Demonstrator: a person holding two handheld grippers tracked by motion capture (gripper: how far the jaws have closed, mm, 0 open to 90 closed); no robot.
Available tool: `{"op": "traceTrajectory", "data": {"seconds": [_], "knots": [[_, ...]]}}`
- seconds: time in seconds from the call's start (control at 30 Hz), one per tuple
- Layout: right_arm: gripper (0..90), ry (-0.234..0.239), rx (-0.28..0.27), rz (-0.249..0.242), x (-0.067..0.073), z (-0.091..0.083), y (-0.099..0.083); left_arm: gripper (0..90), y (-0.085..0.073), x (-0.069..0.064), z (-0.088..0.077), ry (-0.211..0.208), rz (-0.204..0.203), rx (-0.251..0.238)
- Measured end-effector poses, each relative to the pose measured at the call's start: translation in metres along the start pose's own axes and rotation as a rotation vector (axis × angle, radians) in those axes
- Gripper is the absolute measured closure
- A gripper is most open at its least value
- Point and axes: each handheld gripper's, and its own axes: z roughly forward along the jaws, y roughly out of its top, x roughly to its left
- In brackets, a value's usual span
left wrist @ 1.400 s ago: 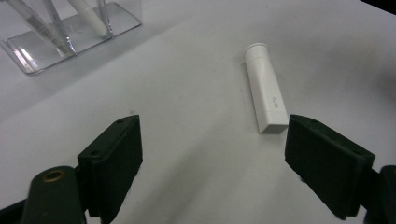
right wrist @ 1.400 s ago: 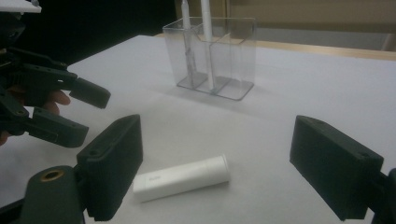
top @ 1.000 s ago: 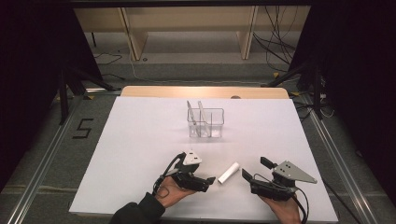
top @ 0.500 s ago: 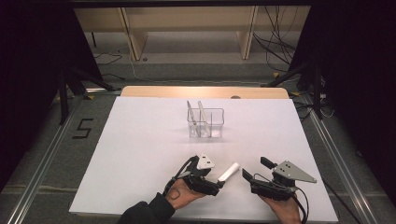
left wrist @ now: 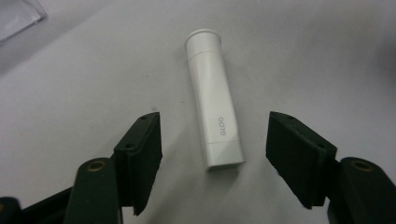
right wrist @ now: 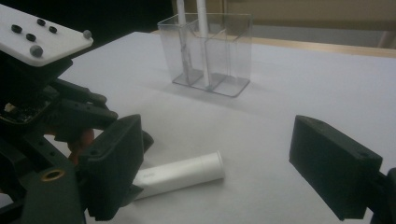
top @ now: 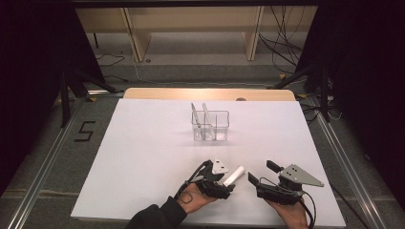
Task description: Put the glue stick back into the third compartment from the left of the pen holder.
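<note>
A white tube (left wrist: pixel 214 98) printed "GLOO" lies flat on the white table (top: pixel 143 157), near the front edge. My left gripper (left wrist: pixel 215 140) straddles the tube's flat near end. Its jaws have just been closing, but a gap remains on each side and the pads do not touch the tube. From above, the left gripper (top: pixel 228 185) sits at the lower end of the tube (top: pixel 235 174). My right gripper (top: pixel 261 171) rests to the right of it, open and holding nothing. The tube (right wrist: pixel 182 173) lies ahead of the right gripper (right wrist: pixel 219 158), toward its left jaw.
A clear plastic holder (top: pixel 210 125) with two compartments stands mid-table, and two thin white sticks lean in its left compartment (right wrist: pixel 187 51). A wooden strip (top: pixel 205 94) runs along the table's far edge. The floor around is dark, with cables.
My left gripper has moved right to the tube, which now lies between its jaws. The jaws stand narrower than before. The right gripper and the tube have stayed put.
</note>
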Motion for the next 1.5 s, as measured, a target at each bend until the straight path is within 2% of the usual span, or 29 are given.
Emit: {"op": "traceTrajectory", "data": {"seconds": [0.23,0.77,0.97,1.3,1.5], "knots": [[18.5,-0.002,-0.001,-0.002,0.000,0.000,0.000,47.7,0.001,-0.002,0.005,0.015,0.011,0.016],[18.7,0.000,0.000,-0.006,0.000,0.000,0.000,66.3,-0.001,-0.005,0.009,-0.003,0.007,0.027],[18.8,-0.001,0.000,-0.005,0.000,-0.001,0.000,69.8,-0.001,-0.004,0.009,0.000,0.001,0.033],[18.9,0.000,0.000,-0.006,0.000,-0.001,0.000,71.0,-0.001,0.001,0.008,-0.020,-0.037,0.021],[18.9,0.000,-0.004,-0.004,0.000,-0.001,0.001,71.1,0.001,0.010,-0.002,-0.020,-0.060,-0.018]]}}
